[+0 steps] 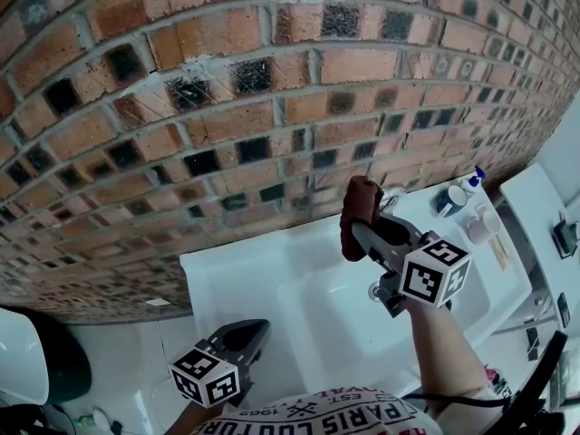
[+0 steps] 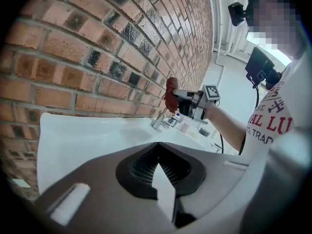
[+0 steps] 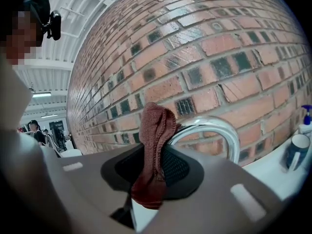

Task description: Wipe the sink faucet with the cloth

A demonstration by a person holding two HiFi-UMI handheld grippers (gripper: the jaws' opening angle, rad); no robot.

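Observation:
A reddish-brown cloth [image 1: 360, 208] is pinched in my right gripper [image 1: 364, 232], which is shut on it. The cloth [image 3: 157, 126] sticks up between the jaws and touches the arched chrome faucet [image 3: 217, 129] just behind it, in front of the brick wall. In the head view the cloth hides most of the faucet [image 1: 391, 201]. My left gripper [image 1: 257, 328] hangs low at the front left of the white sink [image 1: 263, 284], shut with nothing in it. From the left gripper view [image 2: 159, 165] I see the cloth [image 2: 170, 92] held above the faucet [image 2: 160, 121].
A dark mug [image 1: 449, 200], a soap bottle [image 1: 473, 178] and a pale cup [image 1: 480, 226] stand on the sink's right ledge. The mug [image 3: 296, 153] and bottle [image 3: 306, 119] also show at the right of the right gripper view. The brick wall rises close behind the faucet.

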